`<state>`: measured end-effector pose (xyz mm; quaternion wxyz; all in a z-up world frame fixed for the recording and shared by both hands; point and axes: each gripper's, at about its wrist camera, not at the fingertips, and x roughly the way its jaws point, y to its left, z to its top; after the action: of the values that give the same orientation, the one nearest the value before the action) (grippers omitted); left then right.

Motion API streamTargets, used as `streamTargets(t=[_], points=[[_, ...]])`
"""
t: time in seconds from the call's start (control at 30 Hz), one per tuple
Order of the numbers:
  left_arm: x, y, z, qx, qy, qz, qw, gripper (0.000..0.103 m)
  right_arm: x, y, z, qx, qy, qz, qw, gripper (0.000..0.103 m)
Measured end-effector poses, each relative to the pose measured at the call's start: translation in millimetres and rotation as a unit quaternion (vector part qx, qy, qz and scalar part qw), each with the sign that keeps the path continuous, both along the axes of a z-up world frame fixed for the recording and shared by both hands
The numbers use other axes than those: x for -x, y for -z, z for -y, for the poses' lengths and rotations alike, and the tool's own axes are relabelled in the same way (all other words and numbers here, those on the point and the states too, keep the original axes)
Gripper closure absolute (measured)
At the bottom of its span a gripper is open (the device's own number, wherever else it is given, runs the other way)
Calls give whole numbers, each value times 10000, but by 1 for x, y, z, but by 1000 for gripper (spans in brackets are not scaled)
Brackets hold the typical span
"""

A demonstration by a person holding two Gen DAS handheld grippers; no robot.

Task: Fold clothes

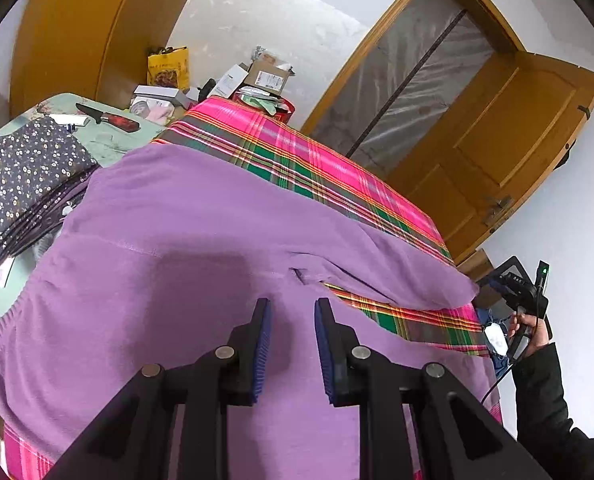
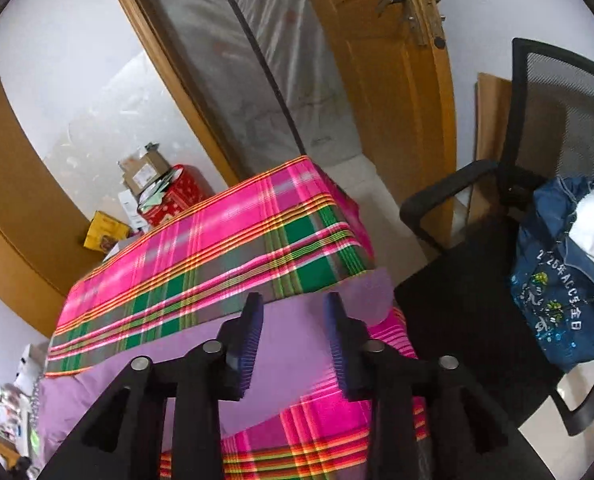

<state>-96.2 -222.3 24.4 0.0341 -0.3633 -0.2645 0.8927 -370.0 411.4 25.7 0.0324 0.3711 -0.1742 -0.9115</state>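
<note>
A purple knit garment [image 1: 185, 240] lies spread over a table covered with a pink and green plaid cloth [image 1: 297, 152]. One sleeve reaches toward the table's right edge. My left gripper [image 1: 293, 306] hovers over the garment's middle, open, with nothing between its blue pads. My right gripper [image 2: 295, 300] is open too and holds nothing. It stands above the purple sleeve end [image 2: 289, 344] near the right edge of the plaid cloth [image 2: 217, 248]. A person's hand [image 1: 531, 330] in a dark sleeve holds the right device beyond the table edge.
Folded dark floral clothes [image 1: 21, 176] are stacked at the left, with a red-handled knife [image 1: 109, 118] behind them. Boxes [image 1: 269, 76] crowd the far end. A wooden door [image 1: 497, 152] stands open. A black mesh chair [image 2: 477, 300] with a blue bag [image 2: 561, 280] sits at the table's right.
</note>
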Motion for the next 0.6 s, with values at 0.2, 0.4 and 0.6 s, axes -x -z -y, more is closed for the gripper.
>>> streamTargets(t=[0.2,0.4,0.6], points=[[9,0,-1,83,13,60,9999,81,-1,0,80,-288,-1081,-168,9936,63],[17,-7,12,241,-135,12,9996,81,6,7,227,-829,-3245,-198,9420,62],[14,-10,31,341,-386,38,9987,81,21,29,352,-1511,-4911,-212,8577,62]])
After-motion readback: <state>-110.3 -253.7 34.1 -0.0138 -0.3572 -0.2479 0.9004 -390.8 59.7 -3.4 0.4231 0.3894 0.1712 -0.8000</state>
